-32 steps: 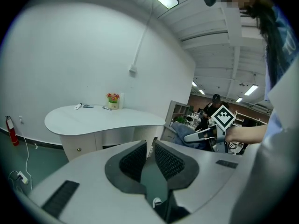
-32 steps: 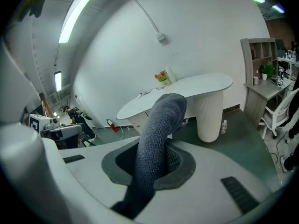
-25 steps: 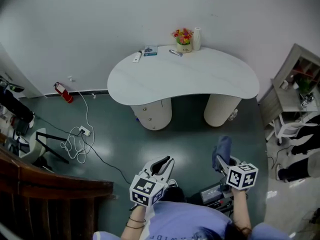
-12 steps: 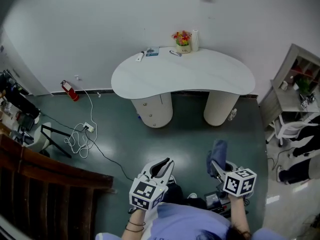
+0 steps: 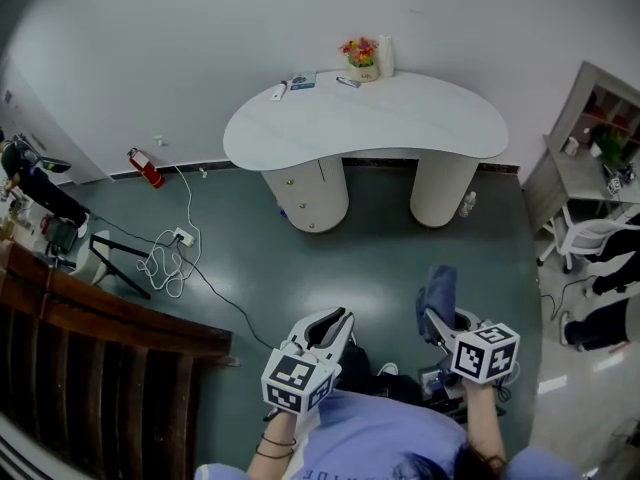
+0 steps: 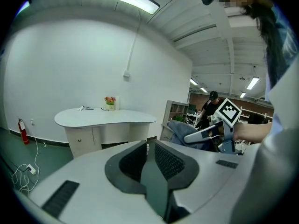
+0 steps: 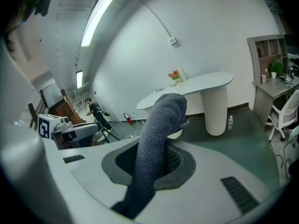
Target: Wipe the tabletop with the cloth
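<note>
**Cloth pinched, tabletop well ahead**

At 7 o'clock the left tool [image 5: 333, 320] has its jaws pressed together on nothing. At 5 o'clock the right tool [image 5: 432, 320] pinches the grey cloth [image 5: 438, 290]. The white tabletop [image 5: 400, 133] lies well apart at 12 o'clock.

Clear sweep, cluttered rear
Your tabletop [image 5: 400, 128] lies mostly bare; a flower pot [image 5: 360, 60] and small items [image 5: 293, 84] line its back edge.

I count two: left tongs [image 5: 333, 320], right tongs [image 5: 430, 318]; one cloth [image 5: 438, 286], one tabletop [image 5: 400, 128], one flower pot [image 5: 360, 60], one fire extinguisher [image 5: 145, 167].
</note>
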Available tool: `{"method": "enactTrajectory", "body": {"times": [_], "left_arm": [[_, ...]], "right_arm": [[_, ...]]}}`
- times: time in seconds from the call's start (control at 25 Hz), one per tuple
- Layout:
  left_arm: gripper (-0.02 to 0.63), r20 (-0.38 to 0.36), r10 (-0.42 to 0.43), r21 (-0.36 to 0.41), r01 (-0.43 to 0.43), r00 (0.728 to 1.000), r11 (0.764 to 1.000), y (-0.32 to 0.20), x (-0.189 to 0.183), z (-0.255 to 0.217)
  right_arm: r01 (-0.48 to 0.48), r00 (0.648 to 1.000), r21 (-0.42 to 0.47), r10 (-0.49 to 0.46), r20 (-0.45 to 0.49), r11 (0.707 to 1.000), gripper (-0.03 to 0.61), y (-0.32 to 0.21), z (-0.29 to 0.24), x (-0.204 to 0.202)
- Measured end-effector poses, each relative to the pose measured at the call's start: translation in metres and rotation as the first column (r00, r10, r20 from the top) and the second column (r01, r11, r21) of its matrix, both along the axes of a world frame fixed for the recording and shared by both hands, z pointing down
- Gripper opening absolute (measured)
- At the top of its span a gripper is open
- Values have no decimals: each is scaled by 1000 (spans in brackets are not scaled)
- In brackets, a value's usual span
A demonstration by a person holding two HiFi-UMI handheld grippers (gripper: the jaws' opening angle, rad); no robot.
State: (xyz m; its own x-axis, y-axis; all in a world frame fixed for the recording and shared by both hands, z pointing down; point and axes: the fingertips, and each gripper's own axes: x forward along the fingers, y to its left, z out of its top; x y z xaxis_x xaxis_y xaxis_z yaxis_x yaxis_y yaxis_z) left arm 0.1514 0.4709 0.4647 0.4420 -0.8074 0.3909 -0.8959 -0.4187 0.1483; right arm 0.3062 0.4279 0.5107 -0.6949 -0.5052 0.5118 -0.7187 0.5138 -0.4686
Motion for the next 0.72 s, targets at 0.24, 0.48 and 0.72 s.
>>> {"method": "enactTrajectory", "body": {"times": [0.24, 0.48, 0.72], "left_arm": [[49, 11, 34, 2, -34, 999, 999, -1, 15, -1], [49, 21, 67, -1, -67, 998, 998, -6, 26, -1], [49, 30, 61, 1, -61, 998, 998, -17, 23, -1]], "right_arm": [[-23, 1000, -1, 23, 11, 1000, 61, 4, -1, 13], [-43, 999, -3, 43, 12, 999, 61, 1, 0, 22], [-50, 999, 4, 50, 7, 999, 61, -9, 1, 25]]}}
